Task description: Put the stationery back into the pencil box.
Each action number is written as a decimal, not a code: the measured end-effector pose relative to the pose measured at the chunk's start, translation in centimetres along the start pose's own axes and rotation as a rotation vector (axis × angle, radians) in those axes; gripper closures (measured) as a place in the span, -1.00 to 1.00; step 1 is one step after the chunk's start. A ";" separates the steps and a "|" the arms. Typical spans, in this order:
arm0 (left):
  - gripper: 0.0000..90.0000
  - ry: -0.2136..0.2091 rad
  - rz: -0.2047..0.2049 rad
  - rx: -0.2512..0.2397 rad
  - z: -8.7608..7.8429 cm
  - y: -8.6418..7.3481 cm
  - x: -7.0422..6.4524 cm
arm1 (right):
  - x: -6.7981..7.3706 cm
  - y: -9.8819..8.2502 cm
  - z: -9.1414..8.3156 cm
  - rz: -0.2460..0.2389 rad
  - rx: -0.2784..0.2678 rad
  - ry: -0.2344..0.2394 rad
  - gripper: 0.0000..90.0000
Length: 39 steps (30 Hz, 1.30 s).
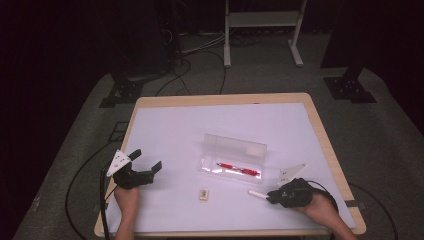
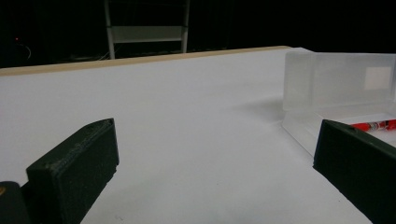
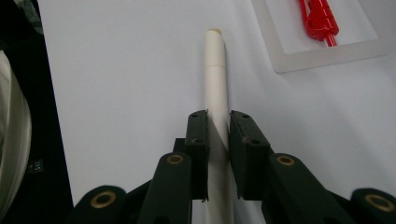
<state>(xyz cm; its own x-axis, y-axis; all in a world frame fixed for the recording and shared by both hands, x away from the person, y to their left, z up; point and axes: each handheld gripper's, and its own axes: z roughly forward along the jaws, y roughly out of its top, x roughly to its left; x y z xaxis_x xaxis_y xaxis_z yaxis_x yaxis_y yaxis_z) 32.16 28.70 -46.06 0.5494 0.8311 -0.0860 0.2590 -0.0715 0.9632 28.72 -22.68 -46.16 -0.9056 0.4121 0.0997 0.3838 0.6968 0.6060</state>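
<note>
White pen (image 3: 216,88), light, stiff and smooth-barrelled, lying near the desk's (image 1: 220,117) right front corner, pinched mid-barrel by right gripper (image 3: 218,133); left gripper (image 2: 210,154) spread wide.

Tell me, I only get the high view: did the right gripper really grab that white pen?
Observer: Yes. In the right gripper view, the right gripper has both pads pressed on the white pen.
Operator: Where does its tip end point?
Observer: Away from the jaws, past the corner of the clear pencil case.
Operator: And the left gripper?
Observer: The left gripper is wide open with bare table between its jaws.
</note>
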 end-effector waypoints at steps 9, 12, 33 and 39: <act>-1.00 -0.001 -0.001 -0.001 0.0 0.0 0.0 | 0.0 0.0 0.0 0.005 0.002 0.009 0.74; -1.00 0.000 -0.002 -0.001 0.0 0.0 0.0 | 0.0 0.1 -0.1 -0.002 0.007 0.013 0.74; -1.00 -0.001 -0.007 -0.002 0.0 0.0 0.0 | -0.3 3.4 -1.6 -0.040 -0.020 0.010 0.74; -1.00 0.000 -0.010 -0.002 0.0 0.0 0.0 | -0.8 4.5 -2.0 -0.046 -0.026 0.008 0.74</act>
<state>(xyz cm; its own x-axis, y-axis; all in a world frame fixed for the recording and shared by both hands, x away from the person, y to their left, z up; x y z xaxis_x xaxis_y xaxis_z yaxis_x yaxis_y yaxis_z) 32.15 28.72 -46.07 0.5470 0.8316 -0.0962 0.2629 -0.0616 0.9629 30.81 -21.04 -41.88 -0.9236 0.3753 0.0778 0.3372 0.6991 0.6305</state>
